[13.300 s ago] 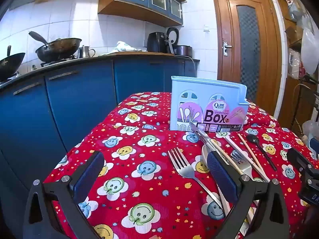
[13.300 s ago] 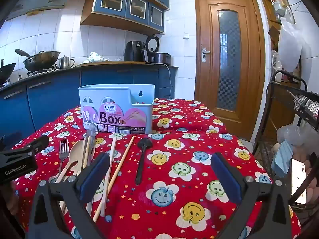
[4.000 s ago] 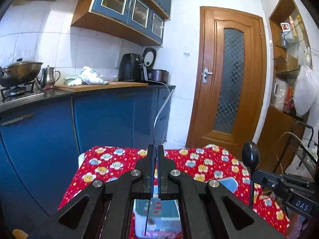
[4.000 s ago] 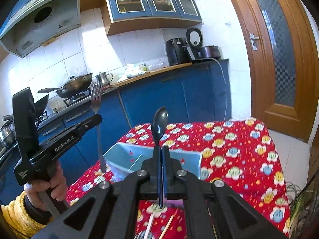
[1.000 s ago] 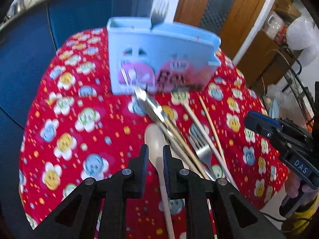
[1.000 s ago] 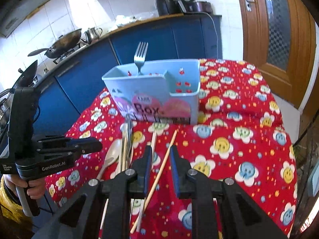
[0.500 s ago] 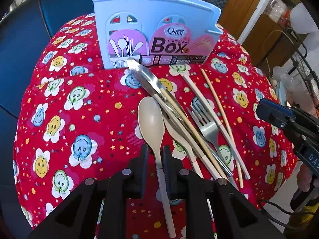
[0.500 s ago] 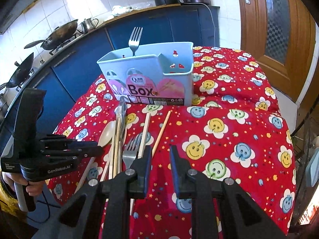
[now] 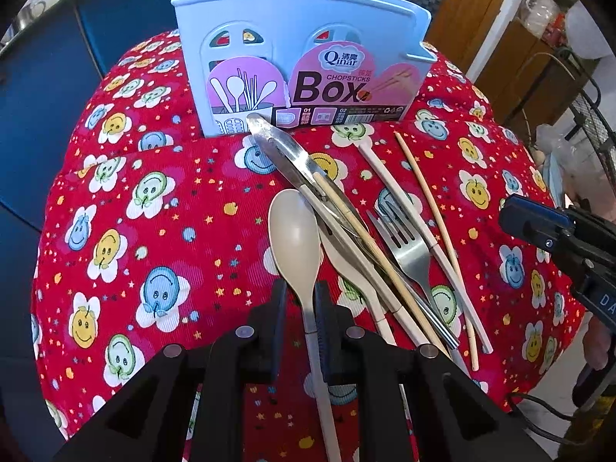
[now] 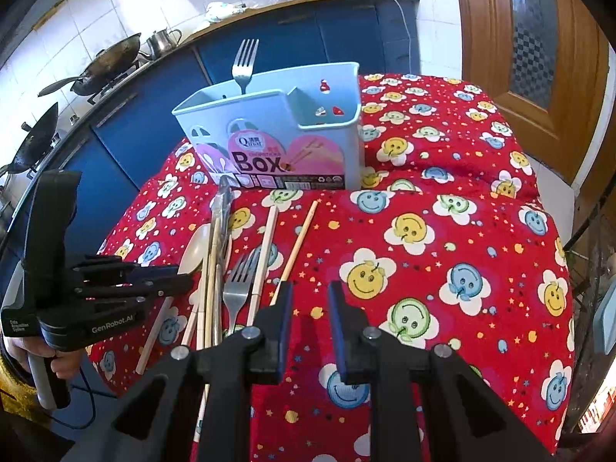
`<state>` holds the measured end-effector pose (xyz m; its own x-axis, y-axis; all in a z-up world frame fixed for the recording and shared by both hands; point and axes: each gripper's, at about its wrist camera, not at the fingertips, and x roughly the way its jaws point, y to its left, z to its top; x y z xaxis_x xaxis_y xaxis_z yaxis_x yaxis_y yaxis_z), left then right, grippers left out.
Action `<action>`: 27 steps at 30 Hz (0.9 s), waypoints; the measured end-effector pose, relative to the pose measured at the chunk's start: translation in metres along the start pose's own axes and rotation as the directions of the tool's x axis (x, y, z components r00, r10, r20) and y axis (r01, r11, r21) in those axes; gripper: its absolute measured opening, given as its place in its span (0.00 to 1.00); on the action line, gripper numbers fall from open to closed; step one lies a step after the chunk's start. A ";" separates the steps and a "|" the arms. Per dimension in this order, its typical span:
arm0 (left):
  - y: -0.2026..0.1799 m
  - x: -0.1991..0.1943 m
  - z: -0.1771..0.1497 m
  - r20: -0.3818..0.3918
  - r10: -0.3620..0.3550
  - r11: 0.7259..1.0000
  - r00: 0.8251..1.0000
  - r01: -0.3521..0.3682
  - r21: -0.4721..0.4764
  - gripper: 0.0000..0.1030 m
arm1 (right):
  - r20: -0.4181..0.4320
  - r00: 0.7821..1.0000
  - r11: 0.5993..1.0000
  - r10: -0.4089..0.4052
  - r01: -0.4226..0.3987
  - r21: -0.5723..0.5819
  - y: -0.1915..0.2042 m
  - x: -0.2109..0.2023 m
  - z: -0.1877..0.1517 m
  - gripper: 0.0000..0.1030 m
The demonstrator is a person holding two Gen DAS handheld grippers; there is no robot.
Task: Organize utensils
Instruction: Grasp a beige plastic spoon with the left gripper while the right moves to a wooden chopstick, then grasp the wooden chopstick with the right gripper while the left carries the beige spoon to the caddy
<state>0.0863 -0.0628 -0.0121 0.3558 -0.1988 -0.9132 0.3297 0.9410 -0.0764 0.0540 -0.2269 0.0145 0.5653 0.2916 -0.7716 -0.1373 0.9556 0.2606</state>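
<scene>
A light blue utensil box (image 9: pixel 296 61) (image 10: pixel 277 138) stands on the red smiley tablecloth, with one fork (image 10: pixel 243 63) upright in it. In front of it lie a beige spoon (image 9: pixel 294 238), steel tongs (image 9: pixel 292 161), a steel fork (image 9: pixel 408 250) (image 10: pixel 235 288) and chopsticks (image 9: pixel 435 215) (image 10: pixel 296 246). My left gripper (image 9: pixel 301 300) is slightly open, its fingers either side of the beige spoon's neck. My right gripper (image 10: pixel 308 304) is slightly open and empty, just right of the utensil pile.
The table drops off at the left, right and front edges (image 10: pixel 554 423). Blue kitchen cabinets (image 10: pixel 308 46) with woks (image 10: pixel 107 61) stand behind. A wooden door (image 10: pixel 531 38) is at the back right. A wire rack (image 9: pixel 589 115) stands at the right.
Both grippers have moved lower and closer to the utensils on the cloth. The left gripper's fingers now flank the beige spoon's neck. The fork stands in the box.
</scene>
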 end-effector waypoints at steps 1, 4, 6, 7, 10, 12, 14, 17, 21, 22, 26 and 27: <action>0.000 0.000 -0.001 0.009 -0.003 1.000 1.000 0.003 0.000 0.13 | -0.007 1.000 1.000 0.001 -0.001 -0.002 0.000 0.001 0.001 0.20; 0.005 -0.003 -0.005 0.027 -0.019 1.000 0.999 0.020 -0.022 0.12 | -0.028 1.000 1.000 0.002 -0.002 -0.006 0.001 0.004 0.002 0.20; 0.010 -0.006 -0.008 0.041 -0.032 0.998 0.999 0.034 -0.043 0.12 | -0.045 0.999 1.000 0.003 -0.004 -0.007 0.002 0.007 0.003 0.20; 0.013 -0.008 -0.009 0.050 -0.036 0.998 0.998 0.038 -0.050 0.12 | -0.054 0.999 1.000 0.005 -0.006 -0.007 0.002 0.009 0.004 0.20; 0.021 -0.018 -0.011 0.102 -0.017 0.998 0.995 0.024 -0.062 0.11 | -0.075 0.997 1.000 0.006 -0.007 -0.016 0.006 0.013 0.006 0.20; 0.025 -0.026 -0.012 0.142 -0.007 0.998 0.990 0.016 -0.064 0.11 | -0.087 0.996 1.000 0.001 -0.004 -0.028 0.009 0.016 0.008 0.20; 0.030 -0.036 -0.012 0.193 0.013 0.998 0.981 0.000 -0.066 0.11 | -0.103 0.995 0.999 0.000 -0.004 -0.039 0.013 0.019 0.010 0.20; 0.035 -0.048 -0.012 0.256 0.048 0.997 0.965 -0.031 -0.068 0.11 | -0.135 0.991 0.999 0.003 -0.009 -0.043 0.016 0.026 0.014 0.20; 0.040 -0.058 -0.011 0.319 0.086 0.995 0.944 -0.064 -0.078 0.11 | -0.173 0.985 0.999 -0.012 0.003 -0.052 0.018 0.035 0.021 0.20; 0.043 -0.060 -0.011 0.329 0.092 0.994 0.940 -0.069 -0.082 0.11 | -0.182 0.983 0.998 -0.019 0.009 -0.056 0.019 0.037 0.023 0.20; 0.050 -0.062 -0.010 0.349 0.098 0.992 0.932 -0.064 -0.108 0.11 | -0.233 0.972 0.998 -0.029 0.016 -0.059 0.021 0.048 0.030 0.20; 0.052 -0.062 -0.010 0.351 0.094 0.992 0.932 -0.057 -0.114 0.11 | -0.248 0.968 0.998 -0.030 0.016 -0.057 0.021 0.051 0.032 0.20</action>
<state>0.0725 0.0011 0.0361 0.6691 -0.1927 -0.7178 0.2070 0.9759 -0.0691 0.1059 -0.1932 -0.0008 0.3497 0.2638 -0.8990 -0.1744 0.9611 0.2141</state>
